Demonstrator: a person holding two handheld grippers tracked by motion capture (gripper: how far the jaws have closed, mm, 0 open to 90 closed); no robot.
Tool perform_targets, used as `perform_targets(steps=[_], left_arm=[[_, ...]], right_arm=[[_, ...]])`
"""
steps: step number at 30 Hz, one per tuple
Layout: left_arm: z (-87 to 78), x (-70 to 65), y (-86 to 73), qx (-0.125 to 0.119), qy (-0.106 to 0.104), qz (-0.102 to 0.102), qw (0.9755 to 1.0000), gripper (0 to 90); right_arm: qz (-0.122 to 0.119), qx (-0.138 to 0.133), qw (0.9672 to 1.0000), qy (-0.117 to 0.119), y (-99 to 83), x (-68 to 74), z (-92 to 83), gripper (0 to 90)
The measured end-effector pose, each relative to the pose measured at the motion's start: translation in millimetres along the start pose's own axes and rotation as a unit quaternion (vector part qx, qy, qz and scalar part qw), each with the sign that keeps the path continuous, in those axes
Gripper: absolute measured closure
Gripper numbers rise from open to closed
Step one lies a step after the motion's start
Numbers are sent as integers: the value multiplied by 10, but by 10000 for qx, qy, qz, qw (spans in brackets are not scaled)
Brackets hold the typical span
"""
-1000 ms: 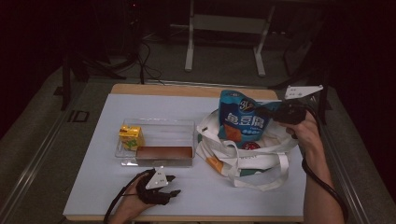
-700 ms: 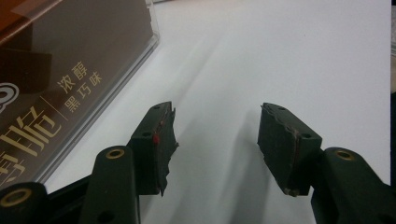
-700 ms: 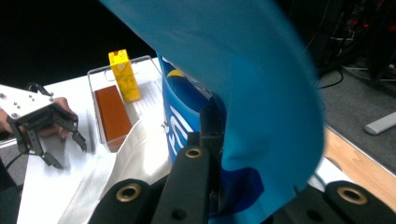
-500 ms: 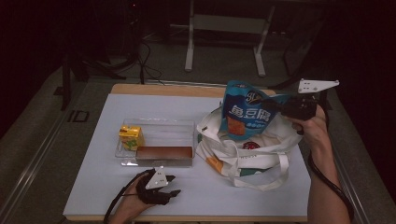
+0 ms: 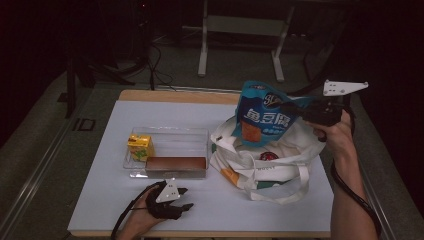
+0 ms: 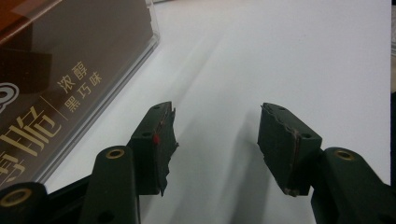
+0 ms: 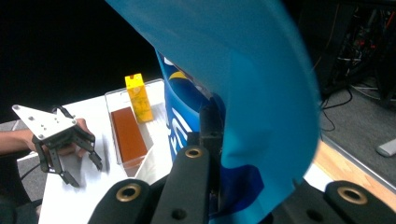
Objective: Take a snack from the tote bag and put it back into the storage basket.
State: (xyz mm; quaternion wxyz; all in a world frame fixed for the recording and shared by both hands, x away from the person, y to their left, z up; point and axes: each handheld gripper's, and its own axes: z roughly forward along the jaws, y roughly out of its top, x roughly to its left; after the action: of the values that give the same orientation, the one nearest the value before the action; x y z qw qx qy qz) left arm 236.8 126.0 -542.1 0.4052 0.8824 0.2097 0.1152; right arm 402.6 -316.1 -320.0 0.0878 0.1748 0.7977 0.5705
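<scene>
**Unpacking in progress: snack pouch lifted clear of tote**

1. Table (image 5: pixel 90 200), white top with a wood edge at the far side. Carries every item below.
2. Tote bag (image 5: pixel 260 160), white cloth with loose handles, on the table's right half. Mouth open; at least one red-topped item is visible inside, so emptying is judged unfinished.
3. Blue snack pouch (image 5: pixel 262 117), held in the air above the bag mouth, pinched at its upper right edge. Large white Chinese characters on its front read 鱼豆腐; smaller print not legible. Judged the item in hand, out of the bag and not yet set down.
4. Clear tray (image 5: pixel 167 134), left of the bag. Two items already inside: a brown flat box (image 5: pixel 175 164), its gold lettering in the left gripper view including 浓醇 and 黑巧味, and a yellow carton (image 5: pixel 140 147), upright in the left end.
5. Right tool (image 5: pixel 295 106), clamped tight on the pouch.
6. Left tool (image 6: pixel 212 140), jaws wide, nothing between them, resting low at the table's near edge.
</scene>
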Motion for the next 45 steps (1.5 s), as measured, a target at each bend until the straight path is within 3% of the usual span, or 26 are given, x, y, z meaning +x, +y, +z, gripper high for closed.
perform_targets(steps=[22,45], left_arm=[[2,-6,0,-10,1,22,10000,457],[-2,-13,-1,-27,14,41,10000,458]], right_arm=[[-103,-252,9991,327,265,130,268,896],[-104,-366,9963,768,512,313,784,896]])
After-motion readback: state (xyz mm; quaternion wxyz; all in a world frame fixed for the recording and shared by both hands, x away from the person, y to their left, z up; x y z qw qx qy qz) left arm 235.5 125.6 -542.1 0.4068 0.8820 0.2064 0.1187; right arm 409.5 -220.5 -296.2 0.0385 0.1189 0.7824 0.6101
